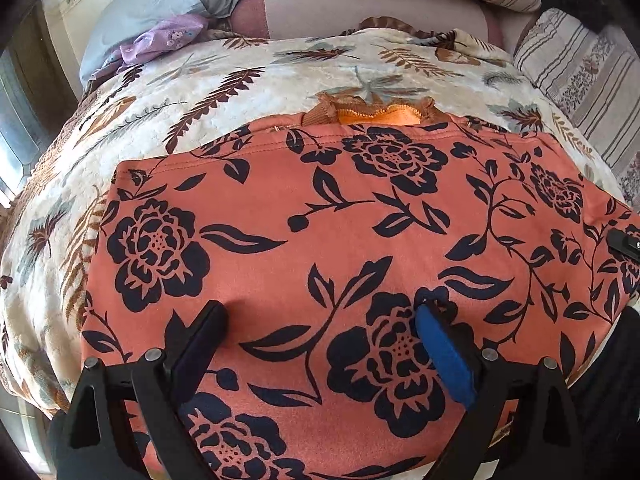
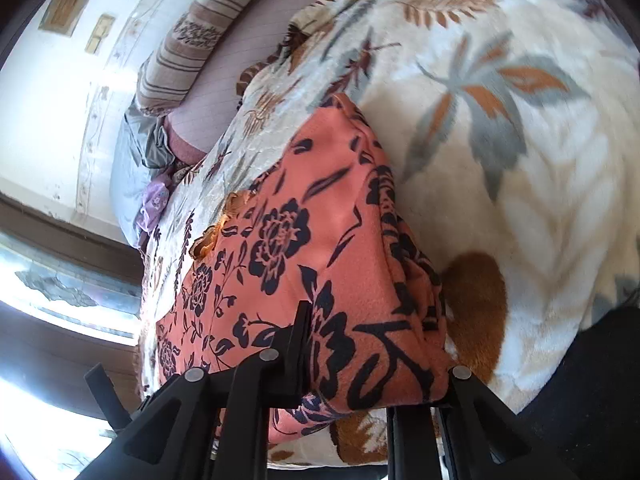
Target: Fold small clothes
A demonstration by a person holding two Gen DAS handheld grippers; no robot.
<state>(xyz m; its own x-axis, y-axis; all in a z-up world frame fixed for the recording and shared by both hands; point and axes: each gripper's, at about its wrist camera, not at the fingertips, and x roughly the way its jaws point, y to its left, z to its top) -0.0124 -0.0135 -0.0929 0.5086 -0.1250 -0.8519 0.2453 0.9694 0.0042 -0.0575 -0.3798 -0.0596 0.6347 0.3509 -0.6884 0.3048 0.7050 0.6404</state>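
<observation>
Two grippers: left gripper (image 1: 322,314) gapes over the floral garment (image 1: 340,240); right gripper (image 2: 360,344) pinches its edge.

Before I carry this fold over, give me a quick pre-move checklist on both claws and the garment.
1. Right claw has the orange floral garment: ok, the edge is bunched and raised between its fingers.
2. Grip catches all layers: cannot tell, the fabric hides the fingertips.
3. Left claw open: ok, fingers wide apart over the cloth.
4. Left claw pins the garment: cannot tell, contact is not clear.
5. Garment lies flat ahead: ok, smooth up to the collar.
6. Landing area on the leaf-print blanket: ok; the purple cloth lies far off.
</observation>
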